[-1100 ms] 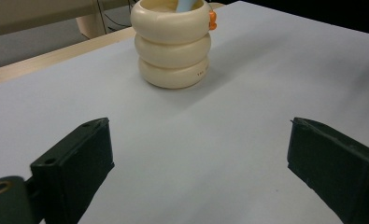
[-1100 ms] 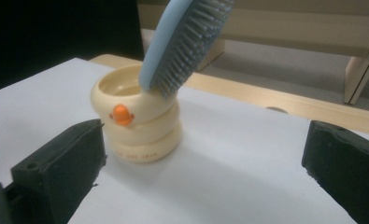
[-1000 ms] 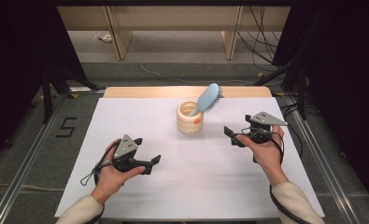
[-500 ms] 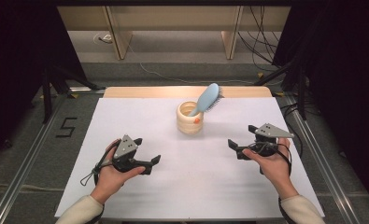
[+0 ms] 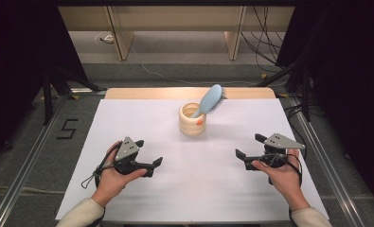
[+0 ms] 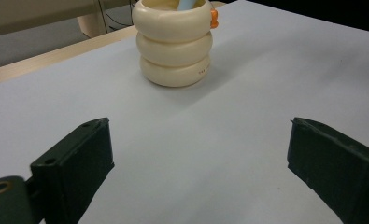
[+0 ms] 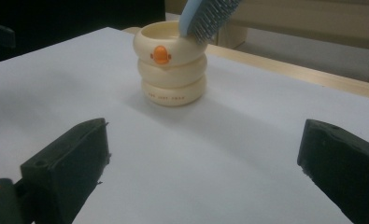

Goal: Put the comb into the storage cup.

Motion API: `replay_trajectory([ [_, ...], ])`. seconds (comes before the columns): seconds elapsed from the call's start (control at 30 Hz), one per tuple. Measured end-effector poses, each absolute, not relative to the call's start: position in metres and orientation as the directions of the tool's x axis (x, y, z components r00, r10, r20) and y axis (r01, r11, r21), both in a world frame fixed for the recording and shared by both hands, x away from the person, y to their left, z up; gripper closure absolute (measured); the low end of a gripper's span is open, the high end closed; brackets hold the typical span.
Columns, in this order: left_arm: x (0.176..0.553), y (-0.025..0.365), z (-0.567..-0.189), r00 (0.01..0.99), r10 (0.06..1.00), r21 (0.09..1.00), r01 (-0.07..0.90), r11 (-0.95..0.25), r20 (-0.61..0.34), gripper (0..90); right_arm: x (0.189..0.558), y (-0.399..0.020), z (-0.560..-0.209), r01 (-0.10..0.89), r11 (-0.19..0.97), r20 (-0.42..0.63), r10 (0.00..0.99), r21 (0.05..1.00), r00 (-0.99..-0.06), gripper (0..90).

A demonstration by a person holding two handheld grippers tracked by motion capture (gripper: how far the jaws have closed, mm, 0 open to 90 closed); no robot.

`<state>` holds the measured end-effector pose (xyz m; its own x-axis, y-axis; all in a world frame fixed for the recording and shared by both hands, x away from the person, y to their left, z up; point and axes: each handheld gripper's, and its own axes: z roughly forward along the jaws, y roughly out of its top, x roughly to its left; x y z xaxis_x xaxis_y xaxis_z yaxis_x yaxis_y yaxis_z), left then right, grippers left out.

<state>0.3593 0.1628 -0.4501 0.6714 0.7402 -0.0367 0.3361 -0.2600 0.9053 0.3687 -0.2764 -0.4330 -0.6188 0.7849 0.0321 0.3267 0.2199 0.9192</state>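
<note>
1. The table (image 5: 142, 198) gives both hands plenty of bare white sheet; its near edge sits just behind the wrists, so pulling back offers little room.
2. The cream cup (image 5: 192, 119) stands ahead of and between the two grippers, well apart from each. It looks light, so I'd guess a sideways bump would tip it.
3. The blue hairbrush (image 5: 209, 100) leans out of the cup, bristle head overhanging toward the right gripper's side. Catching that head could lever the cup over.
4. The left gripper (image 5: 146, 163) and right gripper (image 5: 251, 152) both hold nothing, jaws spread wide.
</note>
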Motion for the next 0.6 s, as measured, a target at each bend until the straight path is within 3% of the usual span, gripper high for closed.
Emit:
replay_trajectory([
  [0.6,0.359,0.162,-0.451,0.674,0.738,0.903,0.338,-0.264,-0.037,6.2,0.356,-0.285,-0.439,0.319,0.214,0.028,0.790,0.923,-0.612,2.7],
])
